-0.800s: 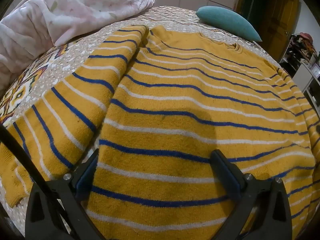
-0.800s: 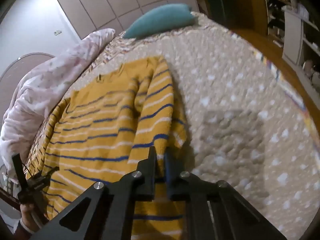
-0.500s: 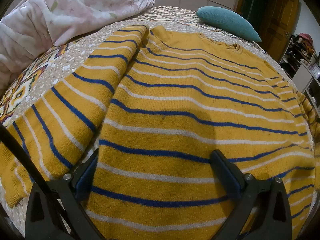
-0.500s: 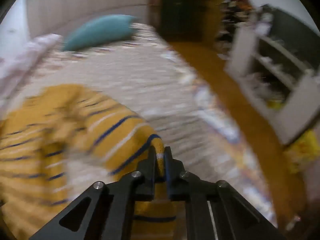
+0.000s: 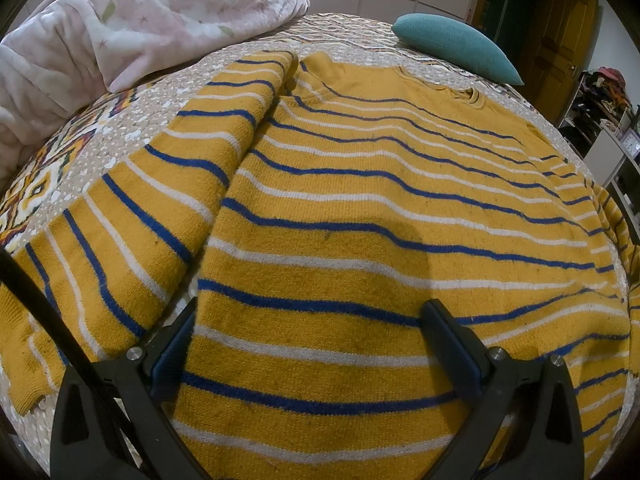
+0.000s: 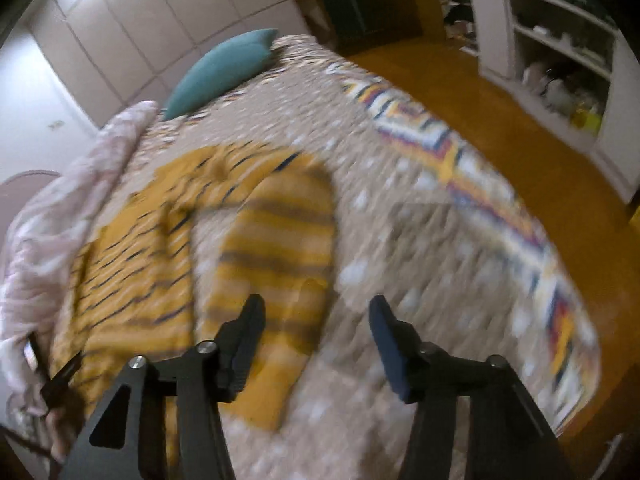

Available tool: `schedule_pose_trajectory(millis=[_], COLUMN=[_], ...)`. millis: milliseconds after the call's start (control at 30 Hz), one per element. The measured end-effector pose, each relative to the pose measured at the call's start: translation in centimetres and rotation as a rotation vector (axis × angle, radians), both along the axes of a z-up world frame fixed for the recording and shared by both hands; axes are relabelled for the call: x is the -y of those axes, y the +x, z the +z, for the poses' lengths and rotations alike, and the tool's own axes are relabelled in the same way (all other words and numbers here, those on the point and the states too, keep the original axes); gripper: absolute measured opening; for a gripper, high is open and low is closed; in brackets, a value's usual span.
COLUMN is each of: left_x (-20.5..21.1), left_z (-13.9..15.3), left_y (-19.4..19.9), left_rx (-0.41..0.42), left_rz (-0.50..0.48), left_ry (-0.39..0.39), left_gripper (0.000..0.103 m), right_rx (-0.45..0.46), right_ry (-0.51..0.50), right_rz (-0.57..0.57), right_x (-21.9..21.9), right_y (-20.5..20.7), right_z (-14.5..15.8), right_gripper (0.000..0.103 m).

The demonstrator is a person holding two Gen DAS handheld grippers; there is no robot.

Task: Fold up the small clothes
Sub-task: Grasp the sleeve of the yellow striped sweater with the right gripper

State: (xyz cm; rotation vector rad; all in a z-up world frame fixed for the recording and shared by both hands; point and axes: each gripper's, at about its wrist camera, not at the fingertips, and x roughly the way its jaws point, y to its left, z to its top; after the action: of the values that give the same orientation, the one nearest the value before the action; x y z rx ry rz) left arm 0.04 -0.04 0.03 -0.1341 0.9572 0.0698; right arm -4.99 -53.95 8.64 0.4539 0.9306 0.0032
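Observation:
A yellow sweater [image 5: 360,216] with blue and white stripes lies spread flat on the bed. Its left sleeve [image 5: 132,232] lies stretched out beside the body. My left gripper [image 5: 312,332] is open and empty, its jaws wide apart just above the sweater's lower body. In the blurred right wrist view the sweater [image 6: 132,248] lies at the left and its right sleeve [image 6: 280,240] lies spread out on the bedspread. My right gripper [image 6: 316,328] is open and empty above the sleeve's cuff end.
The patterned bedspread [image 6: 420,208] covers the bed. A pink floral blanket [image 5: 120,24] is heaped at the far left. A teal pillow [image 5: 456,46] lies at the head. A wooden floor [image 6: 500,92] and white shelves [image 6: 560,40] are to the right.
My right gripper has opened and let go of the right sleeve, which now lies out on the bedspread. The left gripper has stayed still and open.

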Motion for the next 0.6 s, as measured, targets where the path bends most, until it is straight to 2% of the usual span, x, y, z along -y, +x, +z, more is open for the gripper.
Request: schedule_pose_trajectory(millis=[100,200,267,300,333,367,433,600], left_x=[-0.1,-0.1,-0.1,-0.1,-0.1,-0.1,-0.1,-0.1], left_z=[0.0,0.0,0.0,0.0,0.0,0.0,0.0,0.0], left_y=[0.0,0.0,0.0,0.0,0.0,0.0,0.0,0.0], left_rx=[-0.001,-0.001,0.000,0.000,0.000,0.000,0.001,0.002], left_rz=[0.000,-0.001,-0.001,0.000,-0.001,-0.001,0.000,0.000], left_ry=[-0.001,-0.001,-0.002,-0.002,-0.001,-0.003,-0.003,-0.002], left_gripper=[0.103,0.103,0.103,0.103,0.103,0.103,0.103,0.103], right_rx=[0.037,0.065,0.029,0.009,0.011,0.025,0.049,0.152], right_ry=[-0.027,-0.188,-0.359,-0.401,-0.388,-0.338,-0.320,-0.458], right_rz=[0.076,0.181,0.193,0.190,0.196,0.185,0.143,-0.052], right_x=[-3.5,-8.3,-10.7,-11.1,-11.0,-10.3,-8.6,-1.8], right_y=[-1.3,-2.0,-1.7,-1.3,-1.3,-1.5,-1.7,-4.4], right_z=[-0.6,-1.2,-2.8,-3.4,-3.6,-3.0,-1.0,6.0], right_gripper=[0.064,0.075,0.073,0.053,0.042,0.013,0.011,0.012])
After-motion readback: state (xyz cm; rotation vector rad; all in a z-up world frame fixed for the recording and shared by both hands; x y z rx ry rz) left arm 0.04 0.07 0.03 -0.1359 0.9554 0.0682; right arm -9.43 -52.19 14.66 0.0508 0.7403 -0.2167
